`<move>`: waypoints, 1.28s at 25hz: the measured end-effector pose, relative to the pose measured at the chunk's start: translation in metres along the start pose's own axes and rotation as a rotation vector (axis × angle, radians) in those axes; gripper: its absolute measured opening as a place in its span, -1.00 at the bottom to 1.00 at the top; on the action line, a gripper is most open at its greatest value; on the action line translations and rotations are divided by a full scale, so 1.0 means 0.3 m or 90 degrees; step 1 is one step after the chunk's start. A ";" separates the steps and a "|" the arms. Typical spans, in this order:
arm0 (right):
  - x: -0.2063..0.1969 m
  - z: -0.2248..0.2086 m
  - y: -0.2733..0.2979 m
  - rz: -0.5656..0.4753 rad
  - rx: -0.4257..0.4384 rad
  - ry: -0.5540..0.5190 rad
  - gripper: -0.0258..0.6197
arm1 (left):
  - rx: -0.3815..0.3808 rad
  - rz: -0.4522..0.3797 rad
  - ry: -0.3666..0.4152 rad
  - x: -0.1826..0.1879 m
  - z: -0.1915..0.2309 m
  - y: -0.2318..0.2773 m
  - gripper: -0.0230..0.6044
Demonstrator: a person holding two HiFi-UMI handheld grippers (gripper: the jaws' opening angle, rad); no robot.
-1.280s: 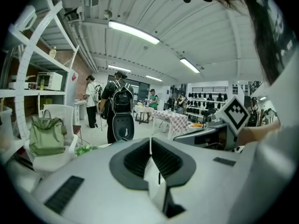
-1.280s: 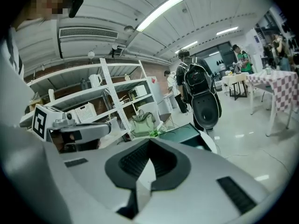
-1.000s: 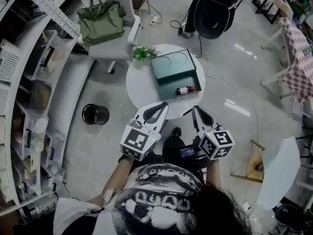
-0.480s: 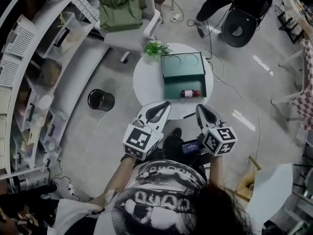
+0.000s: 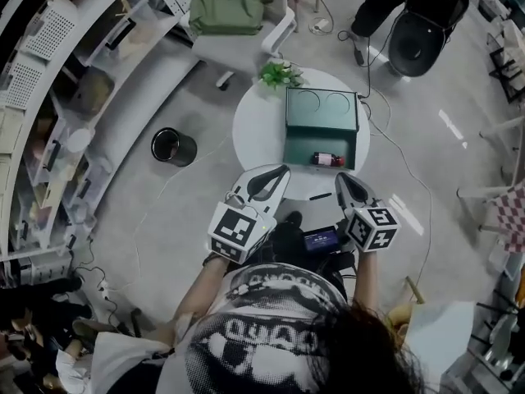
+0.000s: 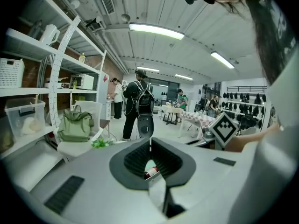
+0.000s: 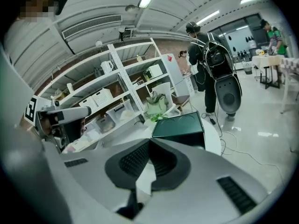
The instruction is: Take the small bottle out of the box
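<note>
Left tool (image 5: 281,171) and right tool (image 5: 340,178) both clenched on nothing, short of the open green box (image 5: 299,142).

Head view: we count two tools, one round white surface (image 5: 256,134), one box on it, one small bottle (image 5: 327,159) lying on its side in the box's near part, and one plant (image 5: 280,74) at the far rim. Left tool view: our jaws meet at the tips, and the bottle (image 6: 150,172) shows far off through the hollow between them. Right tool view: jaws together, with the box (image 7: 180,125) ahead and a little to the right. We judge that one tool should spread its jaws before it crosses the near wall, then straddle the bottle's body, not its neck, since it may roll.
</note>
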State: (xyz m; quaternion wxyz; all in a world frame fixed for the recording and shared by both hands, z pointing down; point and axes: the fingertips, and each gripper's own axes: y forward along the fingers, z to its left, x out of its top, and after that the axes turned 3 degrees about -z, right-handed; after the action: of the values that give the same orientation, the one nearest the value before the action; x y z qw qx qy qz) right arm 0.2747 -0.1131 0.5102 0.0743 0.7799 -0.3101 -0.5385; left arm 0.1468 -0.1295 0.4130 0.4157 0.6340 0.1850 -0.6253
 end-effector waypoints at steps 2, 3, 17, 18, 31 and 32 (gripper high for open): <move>-0.010 -0.015 0.022 0.016 0.004 -0.006 -0.92 | 0.009 -0.001 -0.004 -0.003 0.013 -0.005 -0.86; -0.013 -0.022 0.035 0.025 0.007 -0.010 -0.92 | 0.013 -0.003 -0.008 -0.001 0.019 -0.008 -0.86; -0.118 -0.194 0.320 0.202 0.130 -0.127 -0.86 | 0.056 0.000 -0.045 -0.051 0.073 -0.011 -0.86; -0.134 -0.202 0.338 0.224 0.143 -0.146 -0.83 | 0.056 0.002 -0.048 -0.055 0.071 -0.010 -0.86; -0.315 -0.270 0.450 0.476 0.291 -0.377 -0.52 | 0.053 0.045 -0.066 -0.128 0.069 -0.018 -0.86; -0.323 -0.275 0.451 0.492 0.299 -0.394 -0.50 | 0.056 0.046 -0.068 -0.131 0.074 -0.020 -0.86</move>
State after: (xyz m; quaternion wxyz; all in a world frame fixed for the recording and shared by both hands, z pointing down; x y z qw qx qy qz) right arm 0.2710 -0.1842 0.6819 -0.0039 0.4100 -0.6934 -0.5925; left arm 0.1220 -0.1316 0.4514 0.4193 0.6238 0.1120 -0.6500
